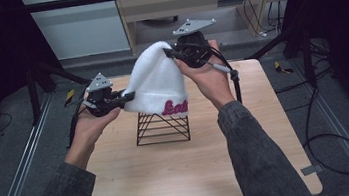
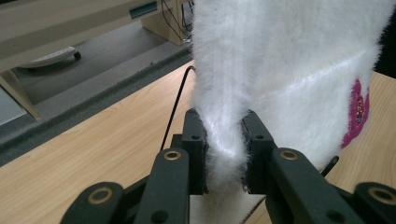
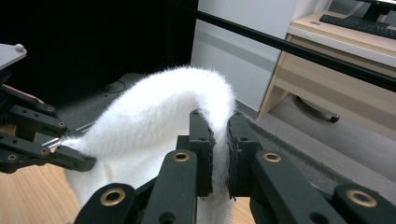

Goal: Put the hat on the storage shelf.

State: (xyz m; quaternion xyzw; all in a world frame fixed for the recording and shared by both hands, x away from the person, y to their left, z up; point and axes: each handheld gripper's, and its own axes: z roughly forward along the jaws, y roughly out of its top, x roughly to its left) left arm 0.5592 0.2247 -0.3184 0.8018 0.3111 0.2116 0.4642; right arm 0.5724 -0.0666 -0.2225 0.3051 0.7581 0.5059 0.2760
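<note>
The hat (image 1: 158,82) is white with pink letters; the wire stand (image 1: 162,126) is black; the table (image 1: 181,172) is light wood.

White fuzzy knit beanie (image 1: 156,82): soft, fluffy cloth, matt, with pink embroidered lettering (image 1: 174,109). Black wire-frame stand (image 1: 162,126): thin metal rods, slight sheen. Light wood-grain tabletop (image 1: 191,171): smooth, satin finish. Black gripper links (image 2: 173,184): matt plastic with brass-coloured bushings. Grey denim sleeves (image 1: 257,153): coarse cloth.

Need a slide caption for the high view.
Both grippers hold a white beanie over a black wire stand.
</note>
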